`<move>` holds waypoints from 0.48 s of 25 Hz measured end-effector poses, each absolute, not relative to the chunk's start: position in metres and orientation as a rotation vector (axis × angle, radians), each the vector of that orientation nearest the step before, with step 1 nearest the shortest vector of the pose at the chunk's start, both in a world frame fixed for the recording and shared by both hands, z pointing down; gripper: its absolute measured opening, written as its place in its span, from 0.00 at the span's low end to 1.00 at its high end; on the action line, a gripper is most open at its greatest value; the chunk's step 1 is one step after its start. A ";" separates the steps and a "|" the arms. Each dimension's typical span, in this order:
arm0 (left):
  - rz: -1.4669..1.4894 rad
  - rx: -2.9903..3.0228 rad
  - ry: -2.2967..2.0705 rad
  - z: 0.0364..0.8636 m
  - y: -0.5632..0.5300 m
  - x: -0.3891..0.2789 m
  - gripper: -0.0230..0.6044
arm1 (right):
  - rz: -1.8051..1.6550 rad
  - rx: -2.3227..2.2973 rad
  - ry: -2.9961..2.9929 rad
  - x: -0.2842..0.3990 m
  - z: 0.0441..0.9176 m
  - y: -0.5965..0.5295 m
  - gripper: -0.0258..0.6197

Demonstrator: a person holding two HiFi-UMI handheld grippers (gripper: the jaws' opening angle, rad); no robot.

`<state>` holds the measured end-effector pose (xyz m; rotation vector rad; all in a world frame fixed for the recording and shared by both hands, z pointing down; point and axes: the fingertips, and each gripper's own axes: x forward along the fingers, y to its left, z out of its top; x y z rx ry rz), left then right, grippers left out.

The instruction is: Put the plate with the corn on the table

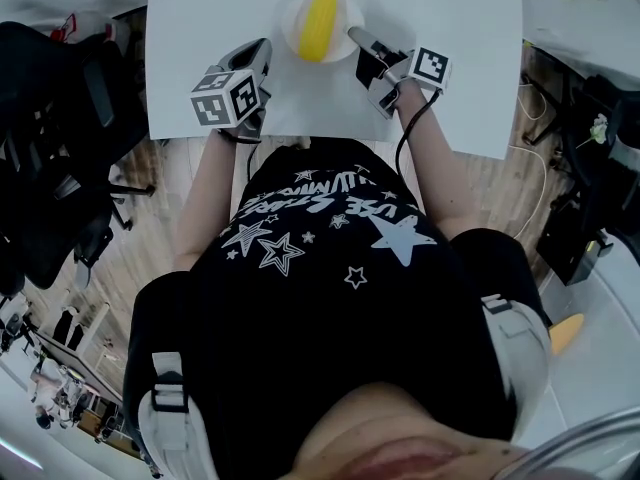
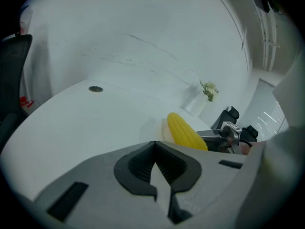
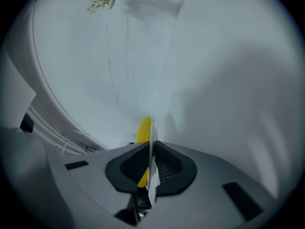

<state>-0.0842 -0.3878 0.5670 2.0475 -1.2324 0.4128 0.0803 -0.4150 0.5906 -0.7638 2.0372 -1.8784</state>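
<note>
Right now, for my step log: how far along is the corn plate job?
Done: the plate with the corn is over the white table; whether it rests there I cannot tell. In hand: the right gripper clamps the plate's rim; the left gripper is shut, empty. Remaining: settle it if needed, then let go.

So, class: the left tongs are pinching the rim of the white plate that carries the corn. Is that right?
Not quite. It is the right tongs that are pinching the rim of the white plate that carries the corn. The right gripper view shows the thin rim clamped between them. The left tongs are shut on nothing.
</note>
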 end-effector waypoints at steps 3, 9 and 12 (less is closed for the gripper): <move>0.404 2.038 -1.237 0.570 -0.392 -0.084 0.05 | -1.900 -0.764 2.045 0.078 0.596 -0.416 0.08; 0.387 2.034 -1.232 0.570 -0.397 -0.081 0.05 | -1.933 -0.799 2.030 0.075 0.598 -0.421 0.08; 0.387 2.038 -1.228 0.570 -0.397 -0.079 0.05 | -1.972 -0.843 2.030 0.069 0.599 -0.421 0.08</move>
